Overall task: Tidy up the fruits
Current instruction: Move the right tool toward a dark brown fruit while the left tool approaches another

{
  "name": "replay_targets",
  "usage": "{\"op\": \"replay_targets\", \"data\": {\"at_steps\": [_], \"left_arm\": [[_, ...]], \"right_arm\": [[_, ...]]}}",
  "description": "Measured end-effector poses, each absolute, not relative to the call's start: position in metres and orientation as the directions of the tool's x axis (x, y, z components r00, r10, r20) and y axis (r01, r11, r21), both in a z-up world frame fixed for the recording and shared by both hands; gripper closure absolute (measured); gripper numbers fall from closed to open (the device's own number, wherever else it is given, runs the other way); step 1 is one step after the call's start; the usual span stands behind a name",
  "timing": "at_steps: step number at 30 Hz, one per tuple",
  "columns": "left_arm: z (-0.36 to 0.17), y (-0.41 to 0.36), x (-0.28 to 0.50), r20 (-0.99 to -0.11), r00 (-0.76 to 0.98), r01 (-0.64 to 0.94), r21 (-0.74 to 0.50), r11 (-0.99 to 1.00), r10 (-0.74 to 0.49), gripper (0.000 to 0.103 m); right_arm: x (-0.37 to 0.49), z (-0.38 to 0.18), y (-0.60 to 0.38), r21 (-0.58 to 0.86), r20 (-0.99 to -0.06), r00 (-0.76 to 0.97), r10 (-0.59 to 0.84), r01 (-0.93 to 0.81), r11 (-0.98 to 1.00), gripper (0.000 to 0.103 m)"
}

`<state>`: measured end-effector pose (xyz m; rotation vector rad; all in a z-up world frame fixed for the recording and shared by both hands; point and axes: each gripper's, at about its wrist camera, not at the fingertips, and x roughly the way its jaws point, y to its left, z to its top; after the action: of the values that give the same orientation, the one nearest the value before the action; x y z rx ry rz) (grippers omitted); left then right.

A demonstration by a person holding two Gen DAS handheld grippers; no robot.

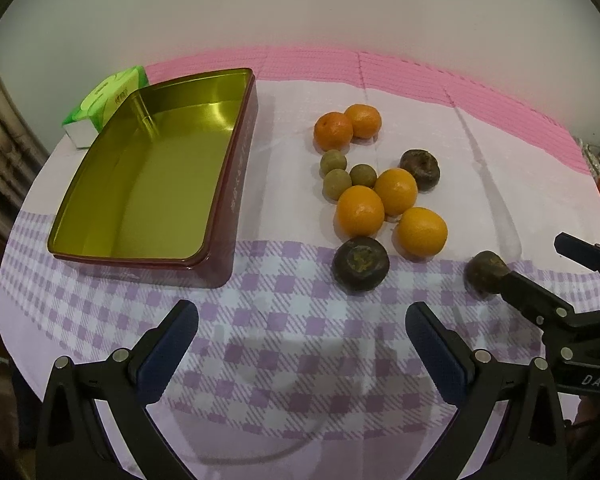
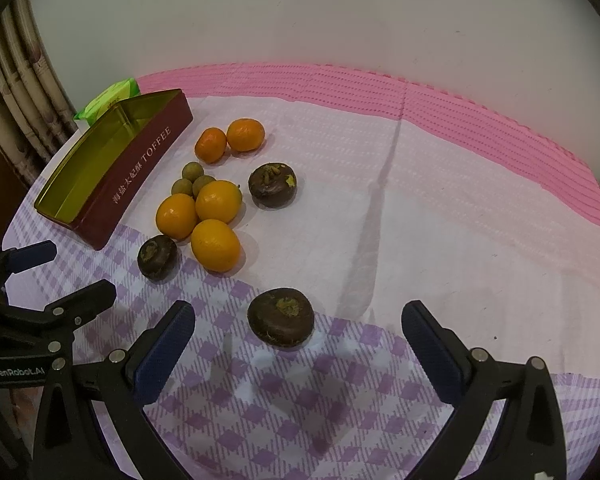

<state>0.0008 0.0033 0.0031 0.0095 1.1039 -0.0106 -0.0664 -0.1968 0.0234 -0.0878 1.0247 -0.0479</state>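
The round dark-brown fruit is seen lying on the checked cloth just ahead of the spread, empty right gripper, between its fingers; the left gripper, likewise released, is farther off.

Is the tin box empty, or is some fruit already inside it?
Empty. The tin shows only its bare gold floor, and all the fruit lies on the cloth beside it.
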Motion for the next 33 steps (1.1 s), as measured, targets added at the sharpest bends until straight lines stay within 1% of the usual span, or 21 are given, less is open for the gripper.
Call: {"op": "replay_targets", "data": {"at_steps": [17,33], "left_arm": [[-0.001,0.009,0.003,-0.902,0.43,-0.005,0.036,0.999,0.035,0.0],[-0.004,0.017,0.001,-0.902,0.428,-0.027,0.039,0.999,0.047,0.0]], "right_arm": [[-0.065,0.021,-0.191,-0.114,-0.856,0.509,-0.092,-0.013,0.993,0.001],[-0.067,0.022,-0.19,-0.107,-0.853,0.515,-0.082,-0.02,0.994,0.001]]}}
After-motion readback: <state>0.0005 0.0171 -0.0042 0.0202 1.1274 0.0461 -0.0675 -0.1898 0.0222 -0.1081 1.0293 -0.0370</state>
